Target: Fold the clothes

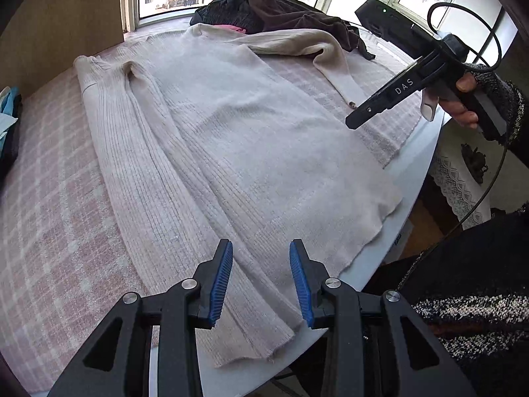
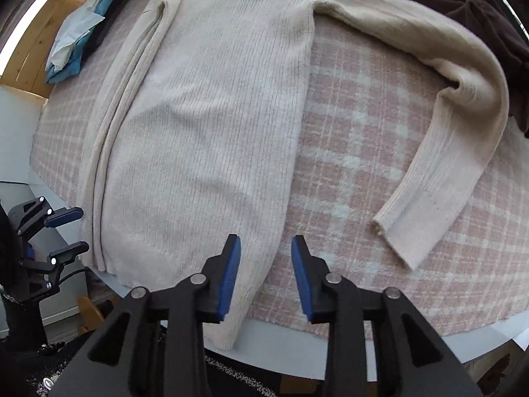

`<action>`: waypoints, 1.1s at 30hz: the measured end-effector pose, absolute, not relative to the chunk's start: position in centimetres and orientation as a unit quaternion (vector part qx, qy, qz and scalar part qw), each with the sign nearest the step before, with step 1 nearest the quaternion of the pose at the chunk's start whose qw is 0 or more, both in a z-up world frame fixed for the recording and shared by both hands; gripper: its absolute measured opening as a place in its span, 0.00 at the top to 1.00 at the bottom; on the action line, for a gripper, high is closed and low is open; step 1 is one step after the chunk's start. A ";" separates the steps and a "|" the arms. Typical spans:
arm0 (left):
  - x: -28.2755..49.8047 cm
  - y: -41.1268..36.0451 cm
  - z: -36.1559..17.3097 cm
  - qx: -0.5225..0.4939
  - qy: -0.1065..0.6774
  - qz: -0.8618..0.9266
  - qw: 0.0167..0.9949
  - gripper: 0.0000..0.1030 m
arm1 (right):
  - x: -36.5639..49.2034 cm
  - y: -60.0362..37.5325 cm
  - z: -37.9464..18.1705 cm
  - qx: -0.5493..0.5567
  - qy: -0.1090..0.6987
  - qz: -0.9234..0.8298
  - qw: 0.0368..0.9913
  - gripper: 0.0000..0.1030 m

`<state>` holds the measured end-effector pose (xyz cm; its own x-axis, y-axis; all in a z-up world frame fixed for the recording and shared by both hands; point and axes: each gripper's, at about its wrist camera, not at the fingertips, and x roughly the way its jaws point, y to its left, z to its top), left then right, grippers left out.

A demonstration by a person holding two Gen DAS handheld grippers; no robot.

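On the pink checked blanket (image 2: 357, 139) a cream sweater (image 2: 211, 106) lies flat, one sleeve (image 2: 463, 132) still out. Both grippers — left (image 1: 261, 281), right (image 2: 266, 276) — hang open, empty; next, probably fold that sleeve in.

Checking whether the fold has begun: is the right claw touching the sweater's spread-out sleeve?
Apart. The right wrist view shows the open right claw with bare checked blanket between it and the sleeve.

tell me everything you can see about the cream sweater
The cream sweater is a ribbed knit, soft and slightly fuzzy, lying flat on a pink plaid blanket. One sleeve is folded along the body; the other sleeve is spread out and bent at the elbow. Its hem overhangs the table edge. Dark clothes lie by its collar. Neither gripper is touching it.
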<state>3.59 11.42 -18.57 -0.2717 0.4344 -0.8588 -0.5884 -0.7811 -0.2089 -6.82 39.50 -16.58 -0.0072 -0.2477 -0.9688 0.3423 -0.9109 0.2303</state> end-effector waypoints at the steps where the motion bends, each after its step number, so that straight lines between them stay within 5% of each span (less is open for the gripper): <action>1: 3.3 11.9 -18.7 -0.510 0.080 0.792 0.326 0.67 | -7.4 39.7 -15.9 0.659 0.034 -0.723 0.205 0.64; 5: 2.9 13.5 -21.1 -0.530 0.106 0.775 0.327 0.67 | -9.1 38.3 -15.7 0.635 0.000 -0.732 0.248 0.64; 7: 3.4 13.8 -21.2 -0.527 0.117 0.775 0.330 0.58 | -10.4 37.1 -17.5 0.656 0.025 -0.712 0.249 0.64; 10: 3.7 14.1 -20.6 -0.535 0.117 0.771 0.325 0.60 | -10.2 36.6 -19.2 0.680 0.073 -0.686 0.249 0.64; 13: 3.9 14.9 -18.0 -0.519 0.100 0.785 0.323 0.60 | -10.4 41.4 -16.6 0.650 0.010 -0.723 0.233 0.64; 17: 4.2 18.5 -14.8 -0.490 0.064 0.793 0.357 0.60 | -13.3 50.3 -14.4 0.615 -0.022 -0.779 0.119 0.46; 19: 4.3 21.3 -14.2 -0.478 0.073 0.789 0.379 0.60 | -14.7 56.3 -14.5 0.611 -0.014 -0.790 0.052 0.46; 23: 2.6 27.5 -14.8 -0.473 0.080 0.780 0.402 0.59 | -17.2 60.5 -15.7 0.632 -0.073 -0.768 0.074 0.46; 33: -1.8 45.3 -19.3 -0.440 0.253 0.769 0.388 0.58 | -19.7 64.7 -14.5 0.627 -0.069 -0.768 0.109 0.46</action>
